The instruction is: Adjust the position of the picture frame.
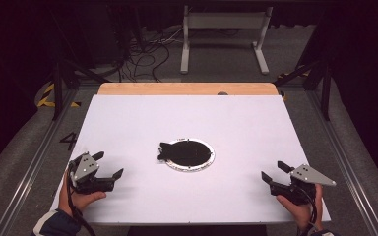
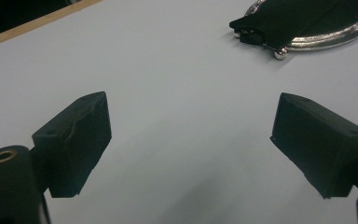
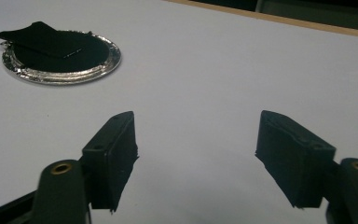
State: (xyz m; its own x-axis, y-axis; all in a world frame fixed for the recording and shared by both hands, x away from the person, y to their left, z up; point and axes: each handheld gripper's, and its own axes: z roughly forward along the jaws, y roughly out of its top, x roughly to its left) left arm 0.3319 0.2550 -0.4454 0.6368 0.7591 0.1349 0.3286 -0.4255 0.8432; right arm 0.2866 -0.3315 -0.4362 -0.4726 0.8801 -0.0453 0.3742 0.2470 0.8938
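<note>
White table (image 1: pixel 128 123), wood strip along far edge. Silver-rimmed round tray (image 1: pixel 203 164) near table centre, black cloth (image 1: pixel 177 150) lying in it, one end hanging over the left rim. Left gripper (image 1: pixel 109 165) at near-left corner, jaws spread wide, nothing between them. Right gripper (image 1: pixel 273 172) at near-right corner, jaws likewise spread, empty. Both well apart from tray, each held in a hand.

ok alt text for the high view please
A round silver-rimmed tray lined in black sits mid-table on a white tabletop, with a flat black cloth piece overhanging its left edge. Near the front corners, a person's hands hold the left tongs and right tongs, both open.
</note>
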